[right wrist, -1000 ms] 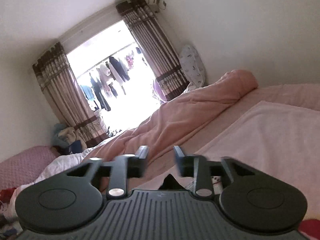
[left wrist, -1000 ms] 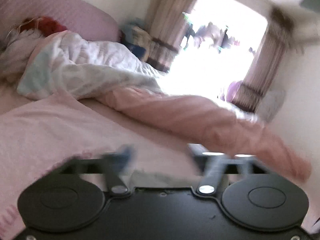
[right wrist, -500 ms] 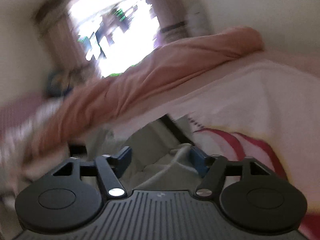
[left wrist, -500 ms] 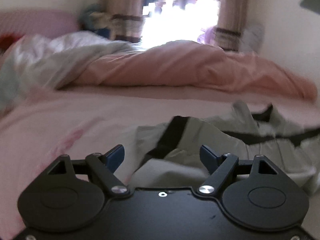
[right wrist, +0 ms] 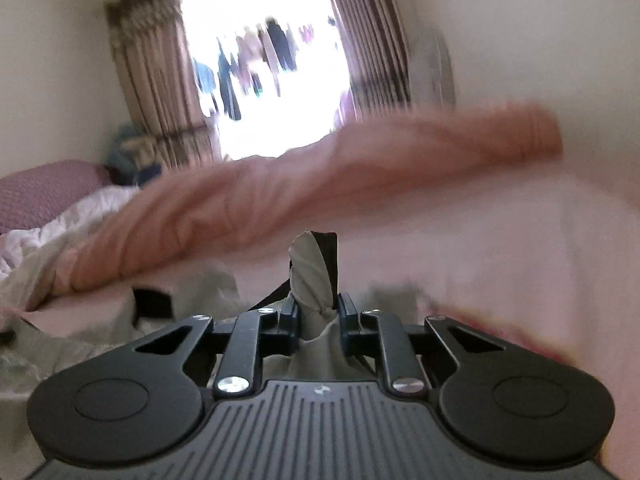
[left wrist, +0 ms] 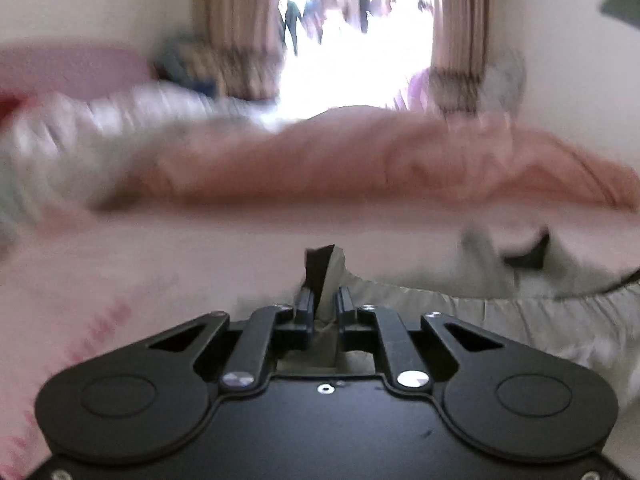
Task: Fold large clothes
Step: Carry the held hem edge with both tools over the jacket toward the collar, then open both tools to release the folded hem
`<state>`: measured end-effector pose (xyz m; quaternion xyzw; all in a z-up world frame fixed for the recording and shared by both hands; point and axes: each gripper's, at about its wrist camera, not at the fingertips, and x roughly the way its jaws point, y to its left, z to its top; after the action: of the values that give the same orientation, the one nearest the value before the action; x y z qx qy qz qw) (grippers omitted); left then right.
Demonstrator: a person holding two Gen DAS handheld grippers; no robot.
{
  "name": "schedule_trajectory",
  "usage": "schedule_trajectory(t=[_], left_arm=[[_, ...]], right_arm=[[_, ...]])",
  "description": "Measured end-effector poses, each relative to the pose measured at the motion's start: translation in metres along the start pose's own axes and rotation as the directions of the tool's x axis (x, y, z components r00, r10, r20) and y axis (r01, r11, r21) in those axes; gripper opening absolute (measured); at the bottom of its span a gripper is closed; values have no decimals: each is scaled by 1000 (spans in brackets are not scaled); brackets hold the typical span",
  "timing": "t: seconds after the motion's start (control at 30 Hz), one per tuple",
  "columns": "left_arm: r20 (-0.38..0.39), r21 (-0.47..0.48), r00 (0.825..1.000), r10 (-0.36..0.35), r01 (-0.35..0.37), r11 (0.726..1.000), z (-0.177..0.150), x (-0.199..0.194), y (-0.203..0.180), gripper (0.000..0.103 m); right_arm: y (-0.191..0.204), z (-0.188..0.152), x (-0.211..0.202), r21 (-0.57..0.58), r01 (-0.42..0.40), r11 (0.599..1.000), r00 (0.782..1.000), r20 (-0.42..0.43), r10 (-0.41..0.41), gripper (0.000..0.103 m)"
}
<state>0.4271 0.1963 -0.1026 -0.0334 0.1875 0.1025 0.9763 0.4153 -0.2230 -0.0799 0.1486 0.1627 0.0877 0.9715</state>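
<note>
Both jaws just closed, pinching cloth: left gripper (left wrist: 323, 305) and right gripper (right wrist: 318, 309) each clamped on an end of the grey garment (left wrist: 500, 312). Stretched sideways between them on the pink bed (left wrist: 160, 264). Equal reach, probably lifting together next.

left camera: sits on the left gripper (left wrist: 323, 304), low over the bed (left wrist: 120, 280), looking along its fingers toward the window (left wrist: 356, 60).
right camera: sits on the right gripper (right wrist: 316, 312), also low over the bed (right wrist: 520, 260), facing the same window (right wrist: 272, 80), tilted a bit.
how near: both very close to the grey cloth (left wrist: 440, 312) (right wrist: 312, 272) at the fingers.
both see: window, curtains (left wrist: 236, 40) (right wrist: 156, 92), the rolled pink blanket (left wrist: 360, 160) (right wrist: 320, 184).
</note>
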Motion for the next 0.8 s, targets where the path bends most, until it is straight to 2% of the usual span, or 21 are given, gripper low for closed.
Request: schedule_trajectory(t=[0.03,0.1,0.17,0.23,0.3,0.37,0.4,0.43,0.5,0.53,0.57,0.63,0.67,0.7,0.73,0.8], left_arm=[[79,4,996,30,-30,1000,6,-14,-4,10],[200,-28,976,86,-82,996,14,-32,-5,10],[220,-70,968,124,-111,991,14,-29,1,10],[177,-96,973,147,-131,987,5,-6,5,11],[79,-97,988,136,-128,987,-12,27,7,13],[-30,-89,990,141,-143,986,-23,54,7,17],[-71,-88,985,158,-164,982,-23,61,8,24],[-78,-99,981,178,-185,978,-22,61,10,30],[-59,-144,973,222,-228,963,-20,53,17,72],[-24,-178,966,256,-256,950,-18,44,20,70],[36,-216,964,262,-248,944,-14,31,22,68],[134,-243,966,220,-183,953,-2,5,21,72],[165,-237,967,195,-153,959,7,-7,17,78],[189,-226,967,169,-124,966,14,-18,11,84],[203,-217,969,137,-92,972,19,-26,4,86],[200,-203,979,46,-4,979,20,-36,-18,87]], right_arm=[[8,5,-4,-21,5,1000,999,48,-4,20],[21,9,-7,-42,25,999,994,106,-20,20],[26,10,6,-43,26,999,994,110,-21,20],[21,3,29,-2,17,1000,998,67,-17,20],[16,-14,50,-6,62,998,998,-18,-62,22],[0,-26,72,49,84,995,987,-139,-76,28],[-9,-27,76,102,69,992,984,-169,-51,30],[-19,-25,72,166,41,985,988,-156,-15,33],[-26,-23,56,210,28,977,997,-81,-11,54],[-25,-18,46,197,48,979,998,-51,-39,54],[-19,-12,36,164,92,982,996,-8,-91,51],[-1,3,9,73,225,972,966,112,-233,46],[8,8,0,48,247,968,956,149,-252,41],[18,12,-9,41,235,971,955,179,-238,35],[26,16,-18,53,195,979,959,197,-202,34],[45,18,-25,90,71,993,979,184,-87,32]])
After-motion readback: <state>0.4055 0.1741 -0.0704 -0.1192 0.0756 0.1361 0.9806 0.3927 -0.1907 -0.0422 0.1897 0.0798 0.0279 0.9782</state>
